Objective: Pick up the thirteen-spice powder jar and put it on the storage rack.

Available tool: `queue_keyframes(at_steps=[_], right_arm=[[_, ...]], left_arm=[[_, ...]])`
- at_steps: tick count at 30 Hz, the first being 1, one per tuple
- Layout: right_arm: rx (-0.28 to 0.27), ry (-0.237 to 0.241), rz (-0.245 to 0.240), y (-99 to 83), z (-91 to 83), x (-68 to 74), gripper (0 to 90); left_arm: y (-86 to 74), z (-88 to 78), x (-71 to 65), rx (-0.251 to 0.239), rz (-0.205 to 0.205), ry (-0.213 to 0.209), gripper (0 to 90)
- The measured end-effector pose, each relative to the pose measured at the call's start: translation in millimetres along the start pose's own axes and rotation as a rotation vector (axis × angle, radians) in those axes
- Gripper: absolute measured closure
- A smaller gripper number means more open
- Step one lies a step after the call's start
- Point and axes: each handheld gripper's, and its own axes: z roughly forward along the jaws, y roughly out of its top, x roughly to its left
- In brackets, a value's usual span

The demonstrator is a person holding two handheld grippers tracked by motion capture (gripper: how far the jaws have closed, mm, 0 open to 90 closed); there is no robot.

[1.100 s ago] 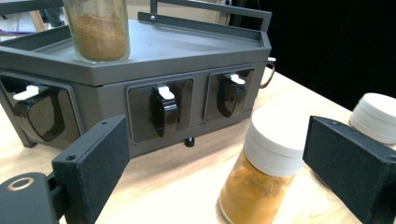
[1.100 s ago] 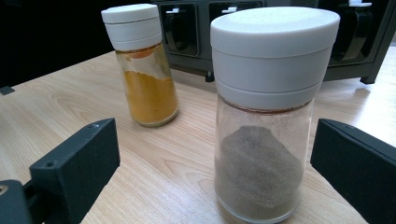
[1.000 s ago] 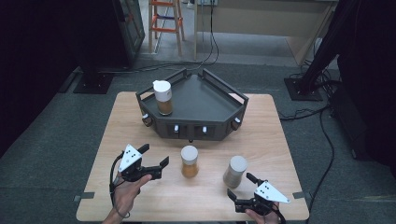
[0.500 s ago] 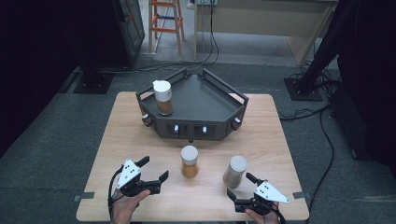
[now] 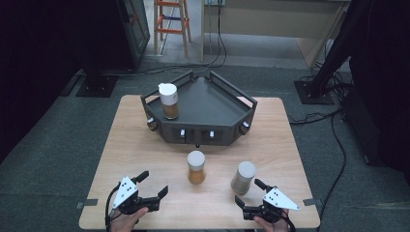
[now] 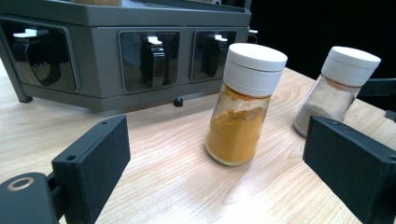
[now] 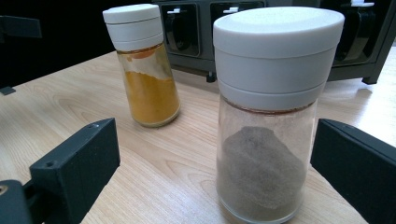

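Observation:
Two white-capped spice jars stand on the wooden table: one with orange powder in the middle, one with grey-brown powder to its right. A third jar stands upright on the left of the dark angular rack. My left gripper is open near the front left edge, facing the orange jar from a distance. The right gripper is open just in front of the grey-brown jar, which stands ahead of its jaws.
The rack's front face has several recessed slots with dark levers. Cables trail on the grey floor to the right of the table. An orange ladder and a black stand base lie beyond the far edge.
My left gripper has drawn back toward the front edge of the table and sits lower at the left. The right gripper and the jars have stayed put.

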Motion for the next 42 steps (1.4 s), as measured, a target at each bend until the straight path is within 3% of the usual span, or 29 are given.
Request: queue_keyframes(at_steps=[12,21,27,42], right_arm=[[0.001,0.002,0.001,-0.2,0.5,-0.4,1.2],[0.005,0.003,0.007,-0.5,1.9,-1.0,1.2],[0.001,-0.001,0.015,-0.9,0.9,-2.2,1.2],[0.001,0.002,0.014,-1.6,0.4,-2.3,1.2]], left_arm=[[-22.0,-5.6,-3.5,0.0,-0.015,-0.011,7.3],[-36.3,-8.2,-4.9,-0.017,0.005,-0.012,7.3],[-39.6,-7.9,-6.8,-0.003,0.033,-0.014,7.3],[-46.1,-9.0,-7.5,-0.002,0.027,-0.015,7.3]])
